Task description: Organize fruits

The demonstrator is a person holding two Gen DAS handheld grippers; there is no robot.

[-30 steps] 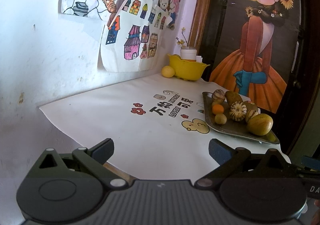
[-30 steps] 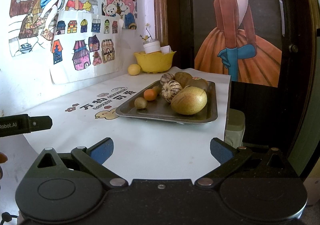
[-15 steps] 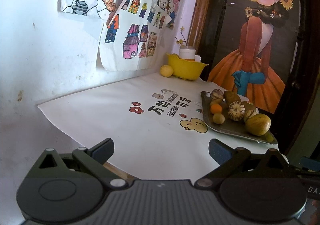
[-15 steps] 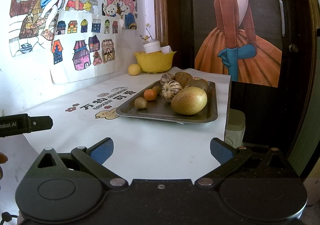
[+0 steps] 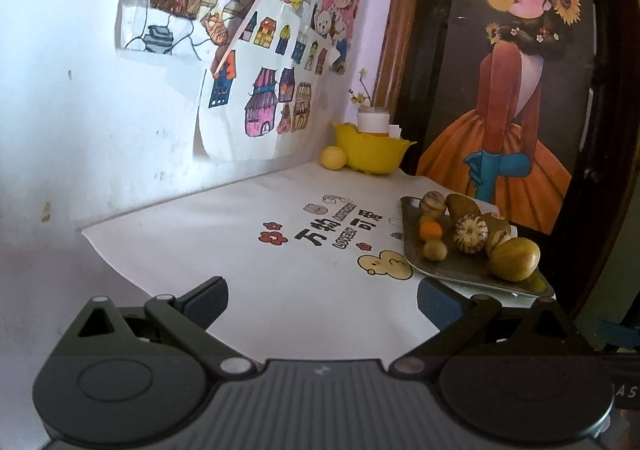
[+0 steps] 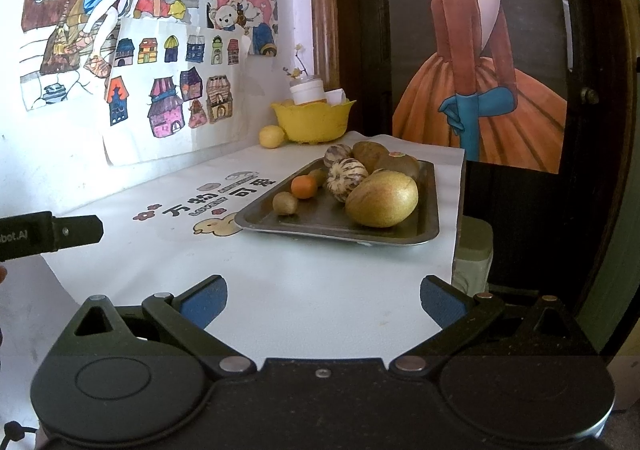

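White printed table cover (image 6: 320, 282) carries a metal fruit tray (image 6: 320, 220), yellow bowl (image 6: 312, 122), and lemon (image 6: 271, 136) beside it.

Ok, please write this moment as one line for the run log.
left tongs: open, empty | right tongs: open, empty | fruits: on metal tray | yellow bowl: at wall | phase: approach

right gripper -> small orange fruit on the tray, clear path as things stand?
Probably yes. The right gripper is open and empty, with bare tablecloth between it and the tray. The orange fruit sits near the tray's left edge, exposed from the front, though a small brown fruit sits close beside it.
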